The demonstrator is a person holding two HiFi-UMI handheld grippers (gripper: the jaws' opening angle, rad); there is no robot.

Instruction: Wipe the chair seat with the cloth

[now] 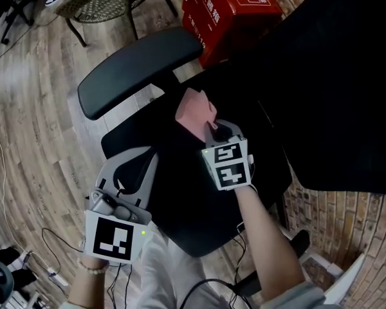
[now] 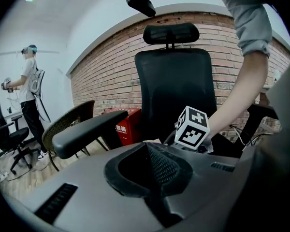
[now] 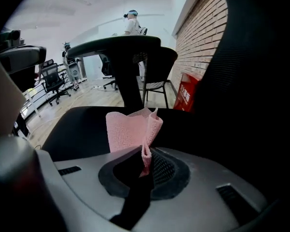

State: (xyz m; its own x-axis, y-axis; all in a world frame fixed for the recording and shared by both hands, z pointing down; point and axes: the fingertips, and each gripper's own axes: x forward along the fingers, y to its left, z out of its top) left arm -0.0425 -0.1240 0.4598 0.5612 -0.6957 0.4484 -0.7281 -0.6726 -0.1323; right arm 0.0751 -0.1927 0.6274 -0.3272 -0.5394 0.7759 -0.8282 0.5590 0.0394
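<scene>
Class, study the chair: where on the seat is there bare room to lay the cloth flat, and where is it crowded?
Bare: the middle and front of the seat, between the left gripper and the right gripper. Crowded: the rear, where the cloth, right gripper and backrest meet.

It was an open office: in the right gripper view, rolling chairs [image 3: 53, 83] stood at nine o'clock, a brick wall [image 3: 198, 37] at one o'clock.
</scene>
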